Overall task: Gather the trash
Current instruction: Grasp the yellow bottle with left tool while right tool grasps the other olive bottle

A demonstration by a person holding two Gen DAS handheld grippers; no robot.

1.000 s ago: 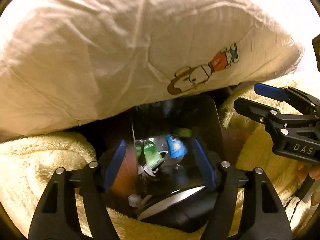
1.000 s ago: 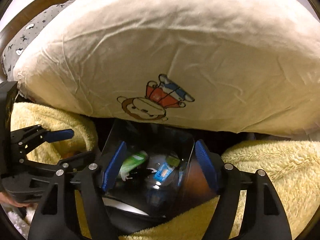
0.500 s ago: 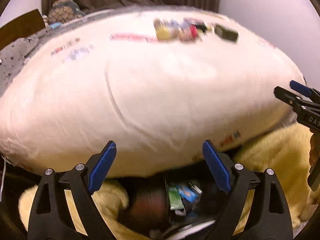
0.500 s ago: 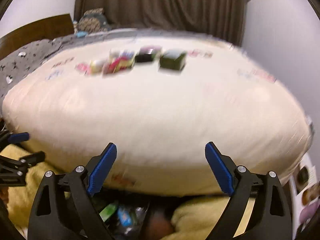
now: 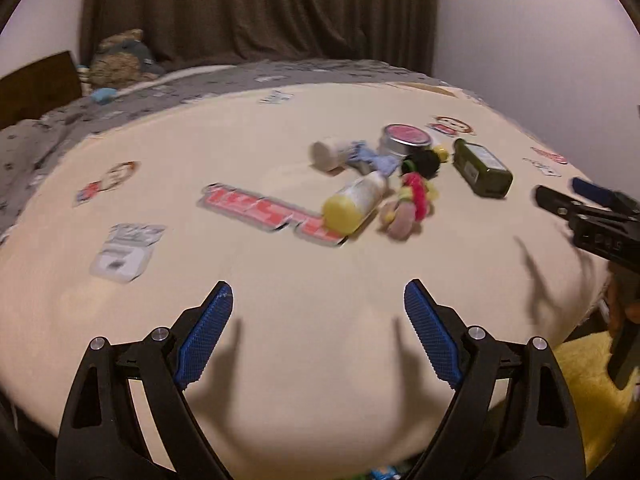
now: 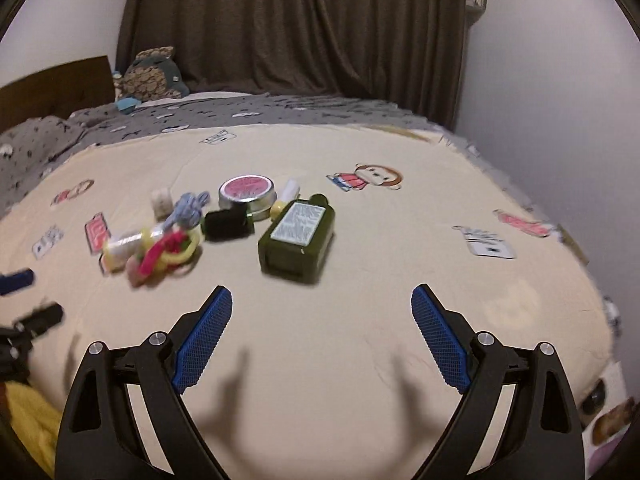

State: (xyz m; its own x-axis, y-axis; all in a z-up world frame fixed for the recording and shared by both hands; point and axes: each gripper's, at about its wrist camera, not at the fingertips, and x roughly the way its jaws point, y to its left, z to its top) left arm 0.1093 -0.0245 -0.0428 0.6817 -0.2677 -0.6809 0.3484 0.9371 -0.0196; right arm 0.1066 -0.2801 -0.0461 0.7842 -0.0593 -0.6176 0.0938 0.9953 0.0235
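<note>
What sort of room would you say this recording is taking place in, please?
Most likely a bedroom: a bed with a cream cartoon-print cover and grey bedding, a stuffed toy by a wooden headboard, and dark curtains behind.

a bedroom in someone's home: a bed point(image 6: 320, 320) under a cream cartoon-print cover fills the middle of the frame, grey patterned bedding point(image 6: 200, 116) behind it, a wooden headboard point(image 6: 52, 84) and plush toy point(image 6: 150, 74) at upper left, dark brown curtains point(image 6: 296, 28) along the top.
</note>
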